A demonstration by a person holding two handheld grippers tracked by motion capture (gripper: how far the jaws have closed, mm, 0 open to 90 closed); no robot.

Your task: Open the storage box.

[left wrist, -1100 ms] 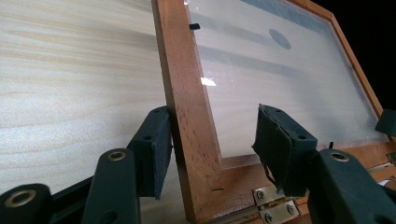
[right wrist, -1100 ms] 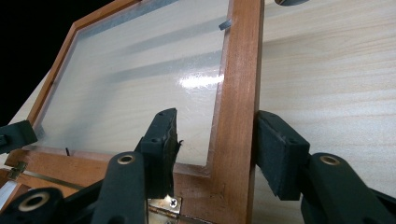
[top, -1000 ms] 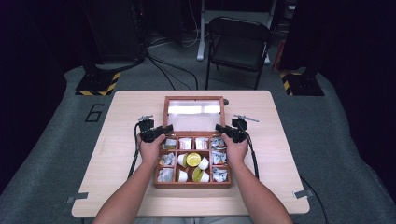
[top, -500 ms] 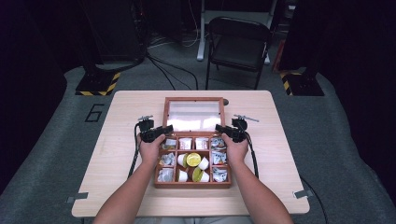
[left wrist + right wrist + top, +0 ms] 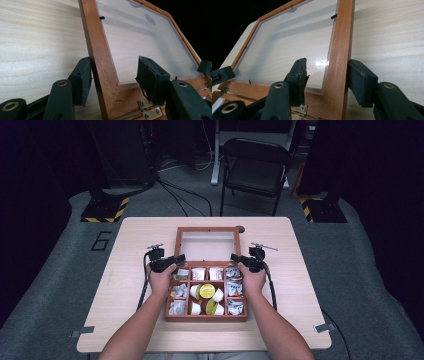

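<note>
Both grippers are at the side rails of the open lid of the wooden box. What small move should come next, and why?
Probably close both grippers on the lid. Each one straddles a side rail near the hinges: the left gripper has a gap at its inner jaw, the right gripper at both jaws. So neither grips the frame firmly yet, and it cannot be swung until they do.

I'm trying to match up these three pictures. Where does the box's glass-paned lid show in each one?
High view: the lid lies open at mid-table, behind the compartments.
Left gripper view: its wooden side rail stands between the left gripper jaws, pane to the right.
Right gripper view: its other side rail stands between the right gripper jaws, pane to the left.
Shared landmark: the brass hinge along the lid's bottom edge.
</note>
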